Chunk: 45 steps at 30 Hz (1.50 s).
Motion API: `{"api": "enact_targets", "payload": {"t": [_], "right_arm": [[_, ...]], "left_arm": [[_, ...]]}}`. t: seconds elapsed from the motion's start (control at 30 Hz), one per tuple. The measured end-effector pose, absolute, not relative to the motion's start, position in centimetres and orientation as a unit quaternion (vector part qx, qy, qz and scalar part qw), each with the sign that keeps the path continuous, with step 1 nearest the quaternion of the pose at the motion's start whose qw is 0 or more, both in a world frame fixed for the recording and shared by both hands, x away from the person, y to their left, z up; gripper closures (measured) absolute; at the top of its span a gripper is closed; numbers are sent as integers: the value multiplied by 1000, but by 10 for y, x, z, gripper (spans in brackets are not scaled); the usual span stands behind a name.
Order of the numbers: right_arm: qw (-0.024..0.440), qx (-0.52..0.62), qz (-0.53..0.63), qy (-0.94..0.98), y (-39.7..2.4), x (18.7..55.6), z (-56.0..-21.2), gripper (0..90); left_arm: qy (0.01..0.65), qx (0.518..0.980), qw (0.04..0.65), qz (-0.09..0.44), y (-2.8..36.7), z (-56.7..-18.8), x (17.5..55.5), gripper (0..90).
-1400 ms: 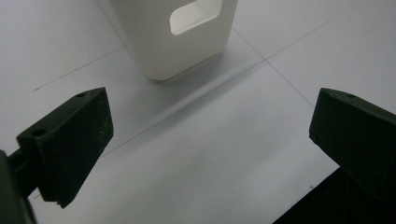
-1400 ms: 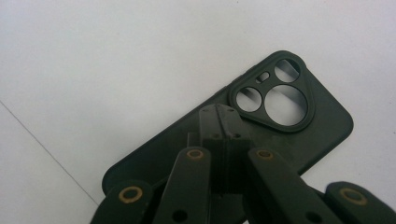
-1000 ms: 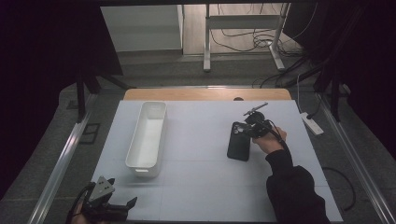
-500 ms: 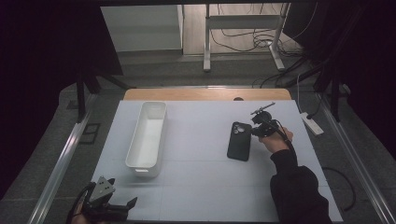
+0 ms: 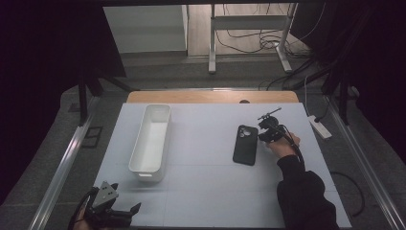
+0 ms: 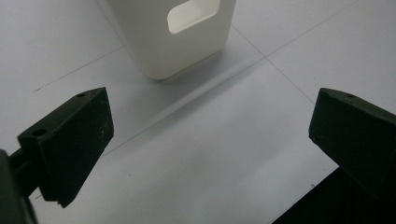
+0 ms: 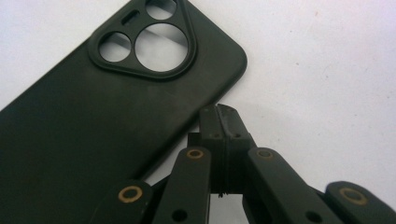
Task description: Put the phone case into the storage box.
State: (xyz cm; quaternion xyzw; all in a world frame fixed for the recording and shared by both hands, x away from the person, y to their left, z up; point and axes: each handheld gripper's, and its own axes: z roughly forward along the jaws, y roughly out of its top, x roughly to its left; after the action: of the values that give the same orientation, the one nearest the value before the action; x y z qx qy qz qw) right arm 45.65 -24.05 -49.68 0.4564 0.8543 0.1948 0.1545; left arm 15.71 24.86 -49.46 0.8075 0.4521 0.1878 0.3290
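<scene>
While right gripper point(image 7: 223, 122) jaws pressed together, phone case point(image 7: 102, 121) lies flat just beside tips.

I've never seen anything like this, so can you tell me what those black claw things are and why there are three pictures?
A person holds a pinching tool in each hand. One picture looks down from above the white table. The other two come from small cameras riding on the tools. The left gripper is open, holding nothing, near a white bin. The right gripper is pinched shut, its tips right beside a black phone case lying flat; whether they touch is hard to tell. Nothing is held.
</scene>
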Motion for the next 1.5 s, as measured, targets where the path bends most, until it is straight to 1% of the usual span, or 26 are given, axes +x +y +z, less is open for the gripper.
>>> {"api": "enact_targets", "payload": {"t": [0.17,0.6,1.5], "right_arm": [[157,458,195,853,-237,460,-500,899],[139,445,217,858,-220,463,-502,899],[100,385,242,885,-176,451,-506,899]], "left_arm": [[453,807,329,187,249,-495,157,7],[451,809,326,187,248,-495,158,8],[449,811,323,188,247,-495,157,9]]}}
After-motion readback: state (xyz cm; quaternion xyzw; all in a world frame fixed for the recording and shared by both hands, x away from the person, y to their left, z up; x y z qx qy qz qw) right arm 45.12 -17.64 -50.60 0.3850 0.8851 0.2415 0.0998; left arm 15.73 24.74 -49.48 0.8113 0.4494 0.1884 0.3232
